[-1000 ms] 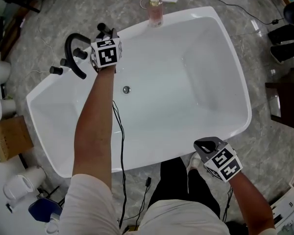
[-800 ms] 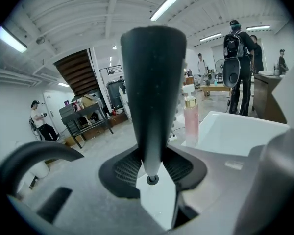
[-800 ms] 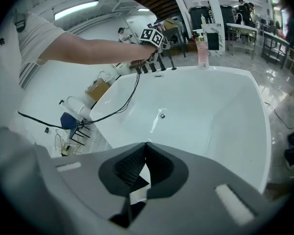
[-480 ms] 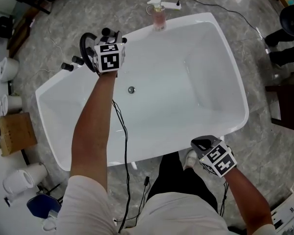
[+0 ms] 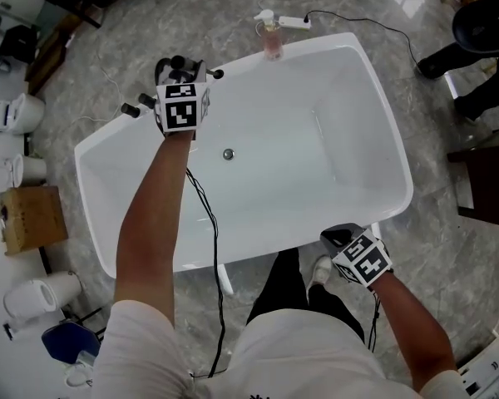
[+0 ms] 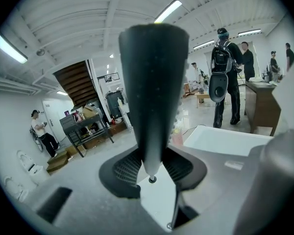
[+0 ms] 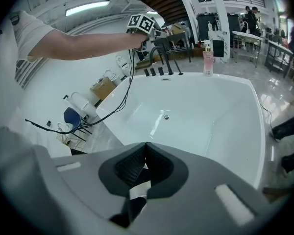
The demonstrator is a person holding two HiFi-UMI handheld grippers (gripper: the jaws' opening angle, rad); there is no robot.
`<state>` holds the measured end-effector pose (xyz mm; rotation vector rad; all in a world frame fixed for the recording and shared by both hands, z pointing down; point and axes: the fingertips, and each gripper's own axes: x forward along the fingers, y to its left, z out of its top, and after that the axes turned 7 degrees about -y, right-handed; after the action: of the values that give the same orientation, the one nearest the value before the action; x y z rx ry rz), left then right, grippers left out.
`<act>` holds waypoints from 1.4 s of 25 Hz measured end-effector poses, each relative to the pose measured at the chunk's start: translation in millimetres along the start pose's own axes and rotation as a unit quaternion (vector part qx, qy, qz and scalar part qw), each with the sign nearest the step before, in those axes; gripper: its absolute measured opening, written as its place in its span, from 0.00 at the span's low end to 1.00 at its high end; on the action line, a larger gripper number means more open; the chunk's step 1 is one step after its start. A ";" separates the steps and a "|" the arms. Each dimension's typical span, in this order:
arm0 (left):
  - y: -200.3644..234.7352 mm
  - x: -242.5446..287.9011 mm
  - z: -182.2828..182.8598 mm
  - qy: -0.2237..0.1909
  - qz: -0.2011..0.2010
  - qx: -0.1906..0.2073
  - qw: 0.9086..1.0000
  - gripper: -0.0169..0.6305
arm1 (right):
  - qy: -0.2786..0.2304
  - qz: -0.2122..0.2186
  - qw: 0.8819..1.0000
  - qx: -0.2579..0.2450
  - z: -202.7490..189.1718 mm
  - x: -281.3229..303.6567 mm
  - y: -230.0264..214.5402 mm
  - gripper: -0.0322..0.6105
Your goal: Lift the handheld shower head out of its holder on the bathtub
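The black shower head (image 6: 154, 82) rises as a tapered handle straight out of my left gripper (image 6: 152, 169), whose jaws are shut on its narrow lower end. In the head view the left gripper (image 5: 183, 73) hangs over the far left rim of the white bathtub (image 5: 391, 131), above the black faucet fittings, and hides the holder. My right gripper (image 5: 343, 241) is at the tub's near rim. In the right gripper view its pads (image 7: 137, 163) meet with nothing between them.
A black arched faucet (image 7: 159, 53) with knobs (image 5: 131, 109) stands on the far rim. A pink soap bottle (image 5: 272, 40) sits at the far corner by a white power strip (image 5: 291, 22). The drain (image 5: 229, 154) is in the tub floor. A cardboard box (image 5: 29, 219) lies left on the floor.
My left gripper has risen with the shower head in it and now covers the faucet arch in the head view. The right gripper shifted slightly along the near rim.
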<state>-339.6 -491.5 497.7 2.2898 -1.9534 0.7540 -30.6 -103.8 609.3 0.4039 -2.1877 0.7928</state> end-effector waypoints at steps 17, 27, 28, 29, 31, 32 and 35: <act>-53.2 -147.2 71.4 -0.050 -0.009 0.022 0.998 0.24 | 0.065 0.033 0.995 -0.070 -13.8 -14.7 30.2 0.07; -86.5 -248.5 84.8 -0.052 -0.029 0.016 0.998 0.24 | 0.049 0.027 0.994 -0.089 -17.7 -24.5 57.2 0.07; -89.1 -257.3 86.4 -0.052 -0.032 0.016 0.998 0.24 | 0.048 0.027 0.994 -0.092 -17.8 -25.0 60.6 0.07; -92.0 -265.4 88.3 -0.052 -0.034 0.017 0.998 0.24 | 0.048 0.026 0.994 -0.095 -17.8 -25.8 63.3 0.07; -100.1 -281.8 91.6 -0.051 -0.040 0.019 0.998 0.24 | 0.046 0.025 0.993 -0.102 -19.2 -28.9 67.7 0.07; -105.3 -290.4 92.3 -0.050 -0.042 0.021 0.998 0.24 | 0.044 0.023 0.993 -0.104 -20.6 -31.0 69.5 0.07; -120.6 -315.6 92.2 -0.052 -0.045 0.027 0.997 0.24 | 0.037 0.020 0.994 -0.105 -23.5 -36.8 73.2 0.07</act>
<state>-223.9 -207.2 329.1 2.4769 -1.8765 0.7017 -30.4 -31.7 563.8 0.2217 -2.1895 0.5805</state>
